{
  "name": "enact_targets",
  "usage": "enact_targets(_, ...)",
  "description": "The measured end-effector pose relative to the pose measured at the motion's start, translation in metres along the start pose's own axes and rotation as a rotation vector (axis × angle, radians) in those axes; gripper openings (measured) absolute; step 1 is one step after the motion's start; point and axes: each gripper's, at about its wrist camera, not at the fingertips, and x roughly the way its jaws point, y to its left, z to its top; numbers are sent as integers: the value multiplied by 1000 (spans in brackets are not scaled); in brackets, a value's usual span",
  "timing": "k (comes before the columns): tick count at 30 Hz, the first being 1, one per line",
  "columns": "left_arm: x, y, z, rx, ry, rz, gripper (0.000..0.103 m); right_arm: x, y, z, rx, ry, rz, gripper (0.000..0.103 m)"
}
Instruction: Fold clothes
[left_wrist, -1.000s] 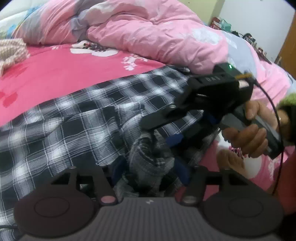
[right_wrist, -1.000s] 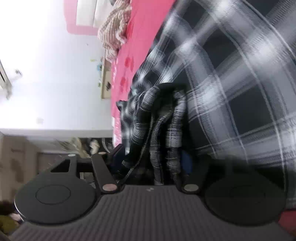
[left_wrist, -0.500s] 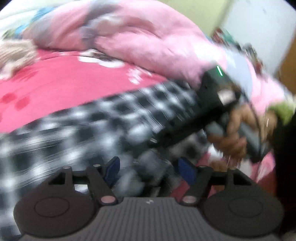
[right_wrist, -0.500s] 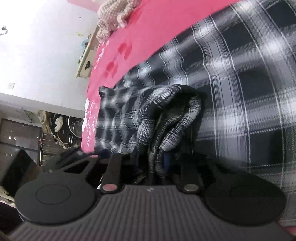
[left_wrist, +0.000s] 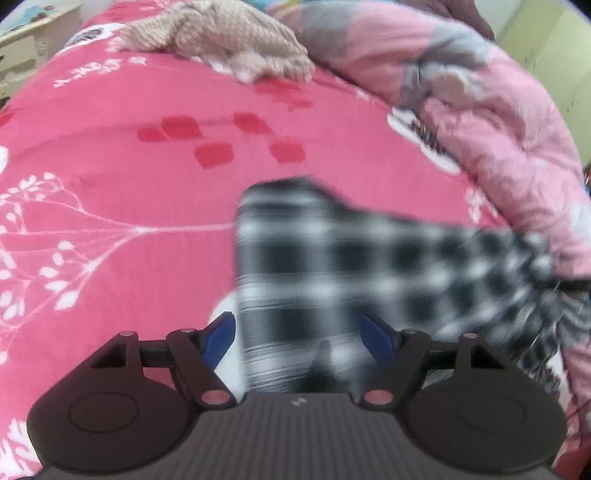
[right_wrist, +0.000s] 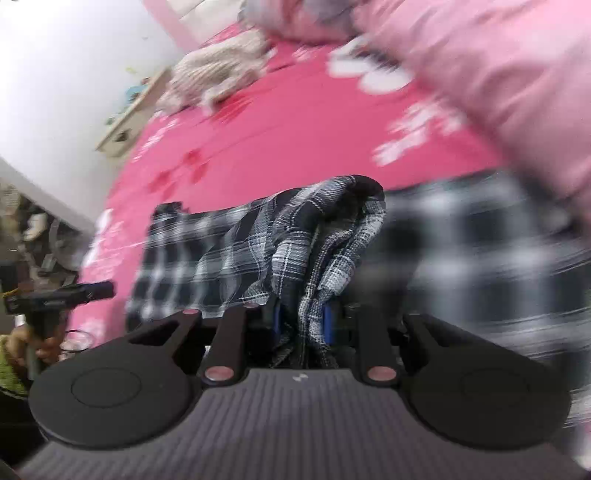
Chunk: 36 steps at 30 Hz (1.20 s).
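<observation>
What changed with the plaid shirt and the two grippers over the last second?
The right gripper closed on a bunched fold of the plaid shirt and lifted it off the bed. The left gripper swung towards the open red sheet; its jaws have been opening, with blurred plaid between them. The beige knit and pink duvet stayed put.

both wrist views look steeply down, close over the plaid shirt (left_wrist: 332, 266) on the pink bed (left_wrist: 129, 177).
</observation>
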Motion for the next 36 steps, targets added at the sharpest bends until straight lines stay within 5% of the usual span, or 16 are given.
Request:
enact_targets(7, 20, -9, -7, -5, 80, -63, 76, -33, -43, 9, -28, -5, -174, 19)
enact_targets(20, 33, -8, -12, -35, 125, -118, 76, -37, -88, -14, 18, 57, -311, 19)
enact_targets(29, 31, -6, -25, -65, 171, -147, 76, -23, -60, -24, -178, 177, -539, 59)
enact_targets(30, 30, -4, -26, -75, 172, -152, 76, -25, -52, -26, -225, 200, -576, 69)
enact_targets(33, 27, -1, -29, -95, 170, -172, 76, -32, -28, -30, -362, 315, -692, 75)
enact_targets(36, 29, -2, -31, -92, 185, -210, 79, -60, 12, -9, -355, 284, -580, 75)
